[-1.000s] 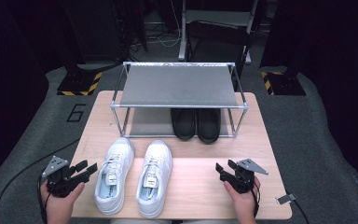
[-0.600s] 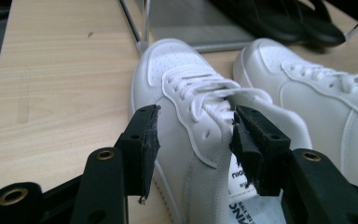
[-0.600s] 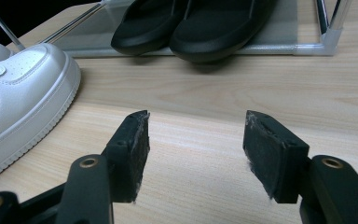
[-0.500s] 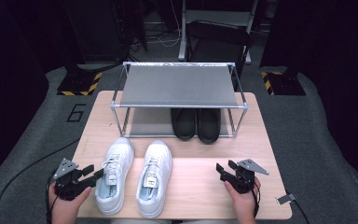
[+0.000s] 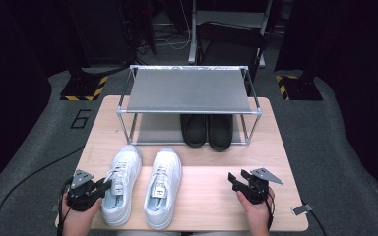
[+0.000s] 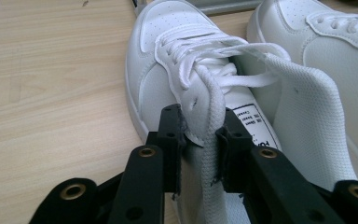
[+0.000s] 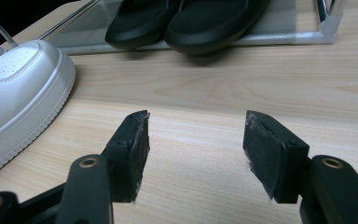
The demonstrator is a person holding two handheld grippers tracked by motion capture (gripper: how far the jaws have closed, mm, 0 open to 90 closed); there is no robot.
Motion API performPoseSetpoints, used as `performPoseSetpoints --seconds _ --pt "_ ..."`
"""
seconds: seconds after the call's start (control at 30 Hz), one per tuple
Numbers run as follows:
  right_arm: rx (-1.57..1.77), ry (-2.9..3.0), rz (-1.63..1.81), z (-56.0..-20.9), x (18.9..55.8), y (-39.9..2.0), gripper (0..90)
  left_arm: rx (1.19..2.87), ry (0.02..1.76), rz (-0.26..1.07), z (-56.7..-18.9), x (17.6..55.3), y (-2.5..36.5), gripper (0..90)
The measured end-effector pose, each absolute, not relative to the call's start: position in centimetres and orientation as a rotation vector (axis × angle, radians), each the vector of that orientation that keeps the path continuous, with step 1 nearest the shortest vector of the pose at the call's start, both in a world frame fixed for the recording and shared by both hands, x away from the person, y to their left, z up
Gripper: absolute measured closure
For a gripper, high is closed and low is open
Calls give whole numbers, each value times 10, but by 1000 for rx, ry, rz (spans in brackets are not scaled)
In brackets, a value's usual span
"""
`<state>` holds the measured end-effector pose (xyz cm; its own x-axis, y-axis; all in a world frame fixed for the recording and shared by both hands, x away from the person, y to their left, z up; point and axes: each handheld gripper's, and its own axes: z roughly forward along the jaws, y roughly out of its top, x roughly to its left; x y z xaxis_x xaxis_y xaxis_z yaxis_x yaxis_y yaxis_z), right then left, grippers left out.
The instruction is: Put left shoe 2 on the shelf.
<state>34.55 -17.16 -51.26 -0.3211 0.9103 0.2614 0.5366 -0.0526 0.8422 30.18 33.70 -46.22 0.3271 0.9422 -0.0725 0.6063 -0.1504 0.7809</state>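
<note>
Two white sneakers stand side by side near the table's front, toes toward the rack. My left gripper (image 5: 104, 187) (image 6: 199, 122) is shut on the left sneaker (image 5: 123, 172) (image 6: 168, 70). Its jaws pinch the upper's outer edge beside the laces, with one lace caught between them. The right sneaker (image 5: 163, 189) (image 6: 326, 42) (image 7: 18, 93) rests untouched beside it. My right gripper (image 5: 235, 179) (image 7: 196, 128) stands open over bare wood at the front right, with nothing between its jaws.
A metal-framed shoe rack (image 5: 189, 90) stands at the back of the wooden table (image 5: 206, 196). A pair of black shoes (image 5: 207, 130) (image 7: 186, 18) sits on its lower shelf at the right. A small grey tab (image 5: 300, 210) lies at the table's right front corner.
My left gripper has moved right from the table's front left to the left sneaker and closed on its edge. The right gripper has stayed in place.
</note>
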Motion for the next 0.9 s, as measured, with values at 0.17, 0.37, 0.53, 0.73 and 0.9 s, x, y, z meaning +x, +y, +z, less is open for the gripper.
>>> performPoseSetpoints --seconds 0.17,0.37,0.53,0.73,0.9 --pt "1554 1830 1337 -512 345 -173 404 1826 1364 577 -465 301 340 794" --pt "1586 1811 1351 -514 345 -176 404 1816 1327 552 -464 308 340 821" --pt "1588 1815 1351 -515 346 -177 404 1814 1257 544 -465 321 330 830" --pt "1604 1804 1356 -515 346 -178 404 1857 1245 531 -459 336 333 822" --pt "1605 1807 1357 -516 346 -179 405 1886 1234 523 -462 334 335 800"
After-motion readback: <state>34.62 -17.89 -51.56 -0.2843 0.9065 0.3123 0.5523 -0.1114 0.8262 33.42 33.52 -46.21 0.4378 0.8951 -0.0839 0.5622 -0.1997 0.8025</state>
